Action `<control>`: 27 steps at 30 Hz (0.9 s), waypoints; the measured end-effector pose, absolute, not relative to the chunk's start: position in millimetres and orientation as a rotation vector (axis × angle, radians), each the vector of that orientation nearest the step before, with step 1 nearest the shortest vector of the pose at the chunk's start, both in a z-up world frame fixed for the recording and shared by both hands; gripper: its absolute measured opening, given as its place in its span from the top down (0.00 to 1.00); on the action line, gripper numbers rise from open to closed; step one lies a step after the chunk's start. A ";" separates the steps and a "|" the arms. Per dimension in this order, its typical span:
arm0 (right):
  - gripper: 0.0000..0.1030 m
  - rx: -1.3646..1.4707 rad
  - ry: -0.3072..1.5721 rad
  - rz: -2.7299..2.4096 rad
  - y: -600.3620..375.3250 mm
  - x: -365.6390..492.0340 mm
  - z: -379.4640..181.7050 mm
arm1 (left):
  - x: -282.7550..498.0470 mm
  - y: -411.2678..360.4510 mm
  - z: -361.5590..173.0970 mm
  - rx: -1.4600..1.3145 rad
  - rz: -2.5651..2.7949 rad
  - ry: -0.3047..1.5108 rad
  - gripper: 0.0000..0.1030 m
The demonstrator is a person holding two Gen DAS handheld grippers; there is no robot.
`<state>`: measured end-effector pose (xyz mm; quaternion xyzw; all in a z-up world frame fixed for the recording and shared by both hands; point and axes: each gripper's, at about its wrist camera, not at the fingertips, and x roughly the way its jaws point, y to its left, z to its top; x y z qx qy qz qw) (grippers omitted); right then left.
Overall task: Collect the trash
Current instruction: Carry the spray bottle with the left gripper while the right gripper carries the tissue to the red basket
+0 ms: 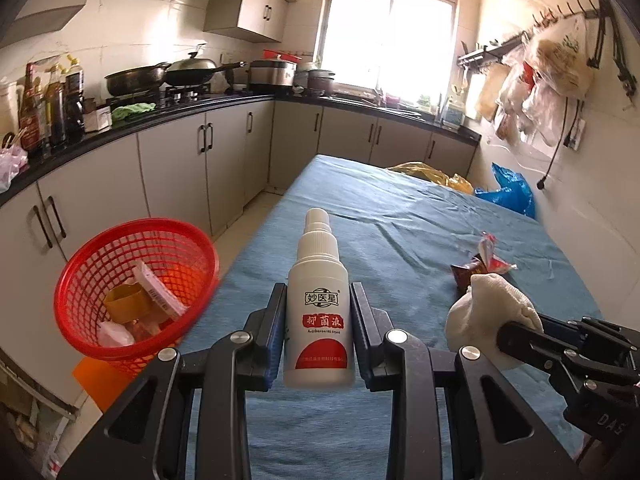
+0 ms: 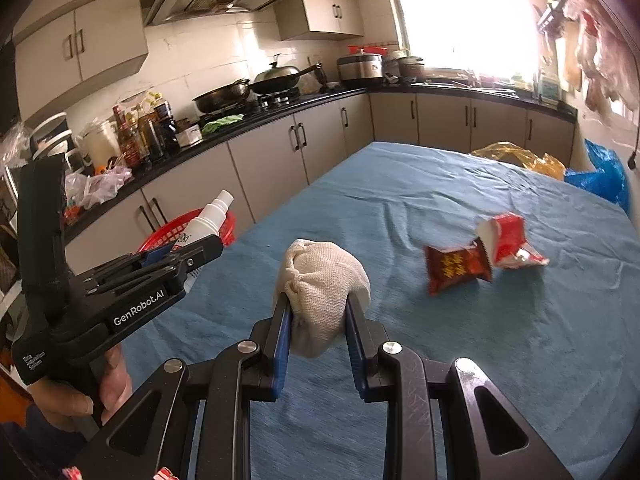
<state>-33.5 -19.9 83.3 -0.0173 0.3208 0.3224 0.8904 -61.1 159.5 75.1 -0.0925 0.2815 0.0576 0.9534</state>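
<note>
Kitchen counters and grey cabinets ring a table draped in blue cloth [image 2: 440, 184]. Above it, the left gripper [image 1: 318, 320] is clenched on a white plastic spray bottle with a red label [image 1: 319, 312], pads squeezing its body at mid-height; it looks light, stiff and a bit slick, so that waist grip suits it. At its nine o'clock sits the red mesh plastic basket [image 1: 136, 280], already holding scraps. The right gripper [image 2: 318, 320] is clamped on a soft off-white cloth bundle [image 2: 320, 280], which squashes easily. At that bundle's two o'clock lie crinkly red snack wrappers [image 2: 480, 260], probably empty.
</note>
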 end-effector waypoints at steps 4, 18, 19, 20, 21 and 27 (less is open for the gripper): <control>0.73 -0.053 0.673 0.692 -2.2 -31.2 85.5 | -65.1 177.3 76.6 -0.208 0.137 0.566 0.72; 0.73 -0.069 0.749 0.850 116.3 6.1 103.4 | -81.9 295.6 76.1 -0.303 0.328 0.573 0.72; 0.73 -0.073 0.750 0.856 124.8 7.5 103.4 | -82.2 302.7 74.5 -0.311 0.340 0.575 0.72; 0.73 -0.072 0.756 0.866 137.4 11.1 103.1 | -81.8 312.1 72.4 -0.322 0.355 0.581 0.72; 0.72 -0.066 0.764 0.877 147.9 14.8 102.2 | -81.1 319.5 70.9 -0.330 0.365 0.585 0.72; 0.59 -0.057 0.788 0.873 183.8 35.9 91.5 | -70.9 345.6 62.9 -0.354 0.392 0.618 0.44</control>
